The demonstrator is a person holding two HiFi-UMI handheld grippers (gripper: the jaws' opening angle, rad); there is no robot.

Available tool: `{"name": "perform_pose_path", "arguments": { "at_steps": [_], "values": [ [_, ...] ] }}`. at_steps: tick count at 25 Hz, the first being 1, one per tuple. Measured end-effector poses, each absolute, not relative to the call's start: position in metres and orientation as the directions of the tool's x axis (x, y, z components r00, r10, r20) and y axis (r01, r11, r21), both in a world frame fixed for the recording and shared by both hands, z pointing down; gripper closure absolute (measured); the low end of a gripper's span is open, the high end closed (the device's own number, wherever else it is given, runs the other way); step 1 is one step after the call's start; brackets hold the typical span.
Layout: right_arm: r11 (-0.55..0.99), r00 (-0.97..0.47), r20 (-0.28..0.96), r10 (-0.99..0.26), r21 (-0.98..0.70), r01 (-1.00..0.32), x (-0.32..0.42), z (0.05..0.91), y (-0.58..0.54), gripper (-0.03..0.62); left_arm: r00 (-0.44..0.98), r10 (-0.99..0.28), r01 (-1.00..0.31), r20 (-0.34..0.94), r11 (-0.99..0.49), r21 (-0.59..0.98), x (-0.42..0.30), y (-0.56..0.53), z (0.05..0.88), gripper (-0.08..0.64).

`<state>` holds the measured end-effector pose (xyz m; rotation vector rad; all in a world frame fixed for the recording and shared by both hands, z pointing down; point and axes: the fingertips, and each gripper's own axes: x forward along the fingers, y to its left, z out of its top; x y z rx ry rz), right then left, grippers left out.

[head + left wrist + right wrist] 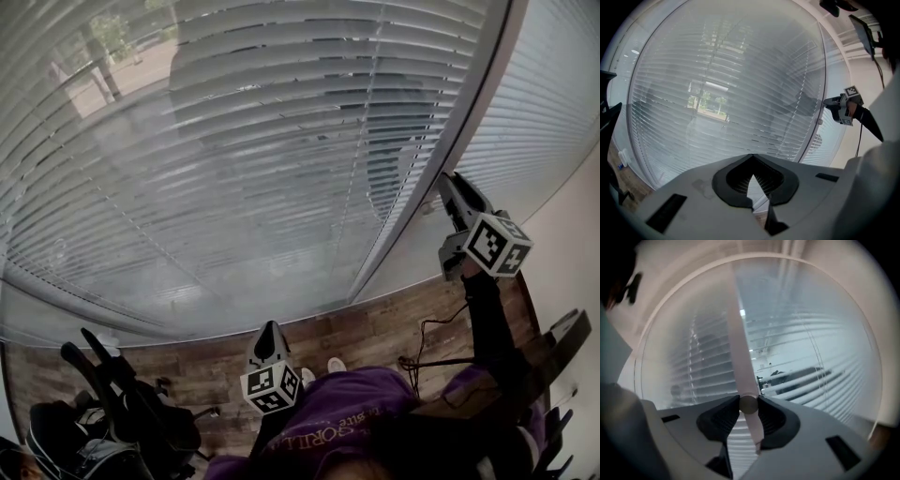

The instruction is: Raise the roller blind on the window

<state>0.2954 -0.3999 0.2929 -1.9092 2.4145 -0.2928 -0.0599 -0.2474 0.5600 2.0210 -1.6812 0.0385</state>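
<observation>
A slatted blind (262, 150) covers the whole window, slats tilted partly apart. My right gripper (452, 186) is raised at the blind's right edge by the window post (422, 197). In the right gripper view it (749, 404) is shut on the blind's pale wand (738, 348), which runs up from between the jaws. My left gripper (270, 330) hangs low in the middle, apart from the blind. Its jaws (752, 157) meet at the tips with nothing between them. The left gripper view also catches the right gripper (834, 102) at the far right.
Below the window runs a wood-look floor (375, 333) with a thin black cable (427, 347). A black chair and gear (122, 403) stand at the lower left. A dark stand (562, 337) is at the right, by a plain wall (572, 244).
</observation>
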Motion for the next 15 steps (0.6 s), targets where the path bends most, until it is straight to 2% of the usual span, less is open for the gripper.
{"name": "perform_pose_path", "arguments": {
  "at_steps": [3,7,9,12,15],
  "values": [
    [0.220,-0.285,0.037,-0.958,-0.546,-0.809,0.298,0.291,-0.400,0.468,0.230,-0.914,-0.926,0.334,-0.100,0.363,-0.062,-0.247,0.561,0.559],
    [0.191,-0.305,-0.050,-0.951,-0.871,-0.453,0.304,0.297,-0.402,0.468,0.230,-0.914,-0.927,0.335,-0.100,0.363,-0.062,-0.248,0.562,0.560],
    [0.174,-0.290,-0.085,-0.953,-0.939,-0.298,0.307,0.300,-0.403,0.468,0.231,-0.914,-0.926,0.334,-0.102,0.363,-0.061,-0.250,0.561,0.558],
    [0.166,-0.246,-0.125,-0.961,-0.974,-0.157,0.307,0.301,-0.402,0.468,0.230,-0.915,-0.925,0.331,-0.100,0.365,-0.063,-0.249,0.560,0.560],
    [0.184,-0.233,-0.140,-0.962,-0.967,-0.178,0.306,0.299,-0.400,0.468,0.226,-0.916,-0.926,0.332,-0.096,0.366,-0.066,-0.247,0.560,0.559]
  ]
}}
